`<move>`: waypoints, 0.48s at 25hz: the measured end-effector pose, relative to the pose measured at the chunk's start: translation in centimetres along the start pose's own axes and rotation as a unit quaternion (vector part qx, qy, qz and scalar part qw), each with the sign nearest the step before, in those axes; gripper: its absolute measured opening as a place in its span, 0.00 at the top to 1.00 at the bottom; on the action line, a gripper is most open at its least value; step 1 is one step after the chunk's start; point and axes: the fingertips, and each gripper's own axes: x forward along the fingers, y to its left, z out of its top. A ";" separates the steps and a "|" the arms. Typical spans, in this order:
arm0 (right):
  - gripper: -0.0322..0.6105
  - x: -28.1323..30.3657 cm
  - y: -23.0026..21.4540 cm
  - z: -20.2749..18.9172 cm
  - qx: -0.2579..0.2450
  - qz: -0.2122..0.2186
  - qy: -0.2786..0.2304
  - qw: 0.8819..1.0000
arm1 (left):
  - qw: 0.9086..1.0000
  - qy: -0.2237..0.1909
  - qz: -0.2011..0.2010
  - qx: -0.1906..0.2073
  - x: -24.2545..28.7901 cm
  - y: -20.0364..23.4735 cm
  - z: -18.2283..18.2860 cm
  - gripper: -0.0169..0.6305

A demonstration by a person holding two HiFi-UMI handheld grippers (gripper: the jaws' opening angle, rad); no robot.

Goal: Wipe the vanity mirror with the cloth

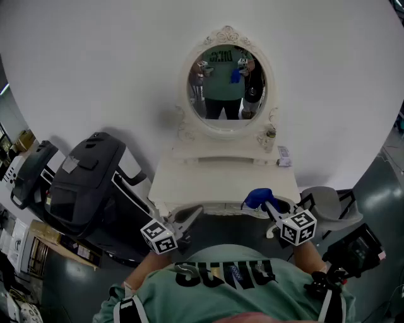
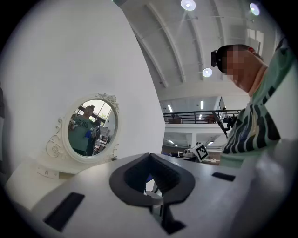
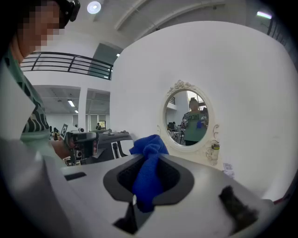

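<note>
While my left gripper (image 2: 150,159) hangs closed and empty, my right gripper (image 3: 150,158) clamps the cloth (image 1: 257,198), ready for wiping the mirror (image 1: 227,82) well ahead.

- My right gripper (image 3: 148,175) has its jaws closed on the cloth (image 3: 150,160). The blue fabric bunches above the tips and hangs down between the pads.
- Ahead and right of centre, the mirror (image 3: 191,122) stands upright at the back edge of the vanity (image 3: 205,158). It is oval, in a white scrolled frame.
- In the glass I see a person in a green shirt and a blue spot.
- A small bottle (image 3: 213,151) stands just beside the frame's lower right.
- A card (image 3: 228,167) lies nearer the vanity's right edge.
- At the left I see the left gripper (image 3: 80,142), with a hand (image 3: 58,148) behind it and a striped green sleeve (image 3: 32,118) above.
- A railing (image 3: 70,62) and a lamp (image 3: 94,7) show at upper left.
</note>
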 end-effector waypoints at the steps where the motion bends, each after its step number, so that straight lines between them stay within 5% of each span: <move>1: 0.87 0.1 0.1 0.0 -0.001 0.000 0.000 1.000 | 1.000 0.001 -0.001 0.000 0.0 0.0 0.0 0.96; 12: 0.87 0.3 0.3 -0.1 0.000 0.007 -0.003 1.000 | 1.000 0.003 -0.004 0.002 0.1 0.1 -0.2 0.96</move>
